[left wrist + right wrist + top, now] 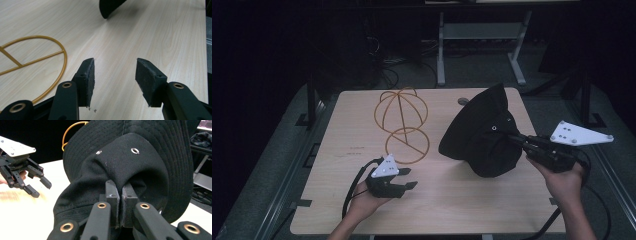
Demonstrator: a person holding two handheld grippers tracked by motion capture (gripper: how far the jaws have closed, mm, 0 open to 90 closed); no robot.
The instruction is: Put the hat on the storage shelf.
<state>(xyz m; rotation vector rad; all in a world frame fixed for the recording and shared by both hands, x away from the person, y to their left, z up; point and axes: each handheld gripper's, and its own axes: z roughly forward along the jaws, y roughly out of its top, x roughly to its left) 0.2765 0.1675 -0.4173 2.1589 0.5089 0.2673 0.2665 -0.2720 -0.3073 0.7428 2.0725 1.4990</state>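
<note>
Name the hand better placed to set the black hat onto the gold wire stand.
Right: its tool already pinches the black hat beside the gold wire stand. The left tool is open, holding nothing.

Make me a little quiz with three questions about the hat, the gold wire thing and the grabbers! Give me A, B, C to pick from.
1. Where is the gold wire stand?
A. on the table, left of the black hat
B. on the floor
C. inside the hat

2. How many metal eyelets show on the crown of the black hat in the right gripper view?
A. none
B. two
C. five

3. What is the right gripper doing?
A. standing wide open over the table
B. holding the wire stand
C. pinching the hat's fabric

Answers:
1. A: the high view shows the stand upright on the table, with the hat to its right.
2. B: two small rings shine near the top of the crown.
3. C: its pads are pressed together on a fold of black cloth, while the left gripper stands open.
</note>
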